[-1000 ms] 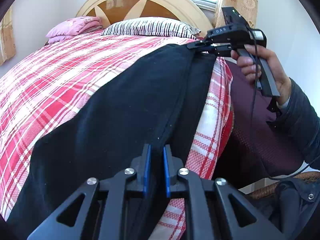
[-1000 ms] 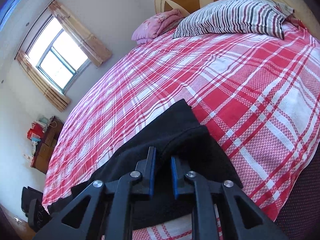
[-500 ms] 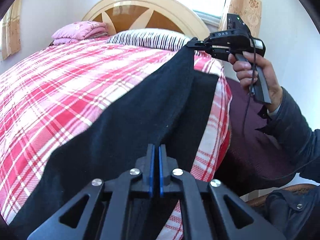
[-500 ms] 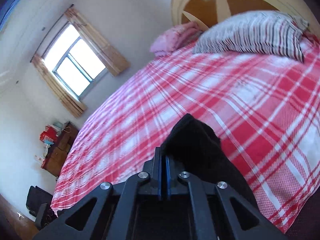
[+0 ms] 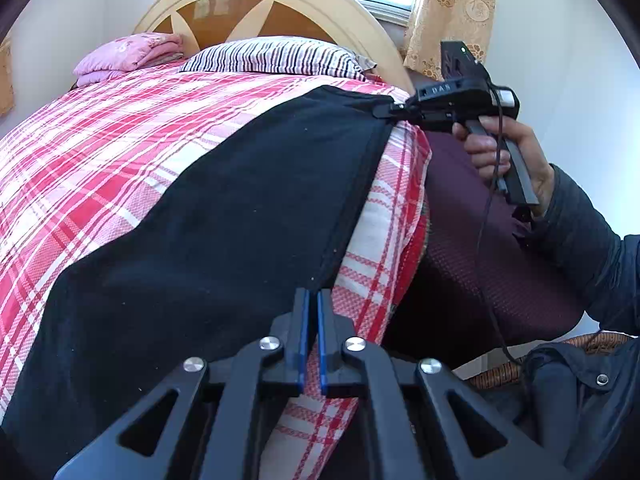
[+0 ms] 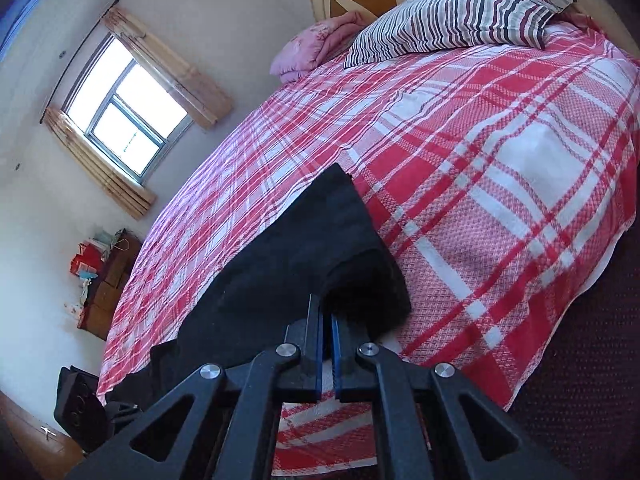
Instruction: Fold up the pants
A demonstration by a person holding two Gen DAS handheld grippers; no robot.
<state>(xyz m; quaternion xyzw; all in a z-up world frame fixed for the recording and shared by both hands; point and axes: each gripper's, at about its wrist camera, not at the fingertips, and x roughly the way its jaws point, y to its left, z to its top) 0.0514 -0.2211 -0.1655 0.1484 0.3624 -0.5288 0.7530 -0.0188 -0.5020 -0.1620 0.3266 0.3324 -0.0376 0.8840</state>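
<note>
Black pants [image 5: 240, 220] lie lengthwise on a red and white plaid bed sheet [image 5: 100, 152], along its right edge. My left gripper [image 5: 313, 298] is at the near end, its blue pads shut on the pants' right edge seam. At the far end my right gripper [image 5: 390, 111], held by a person's hand [image 5: 492, 148], pinches the pants' corner. In the right wrist view the right gripper [image 6: 328, 312] is shut on a raised fold of the pants [image 6: 304, 248]. The edge runs taut between the two grippers.
A striped pillow [image 5: 276, 56] and a folded pink blanket [image 5: 124, 54] lie by the wooden headboard [image 5: 260, 12]. The dark maroon bed side [image 5: 480, 260] drops away on the right, with a wicker basket [image 5: 500, 368] below. A black bag [image 6: 76, 404] stands past the bed's far side.
Both grippers went from open around the pants' edge to shut on it. The edge rose off the bed, then came back down and now sits stretched flatter.
</note>
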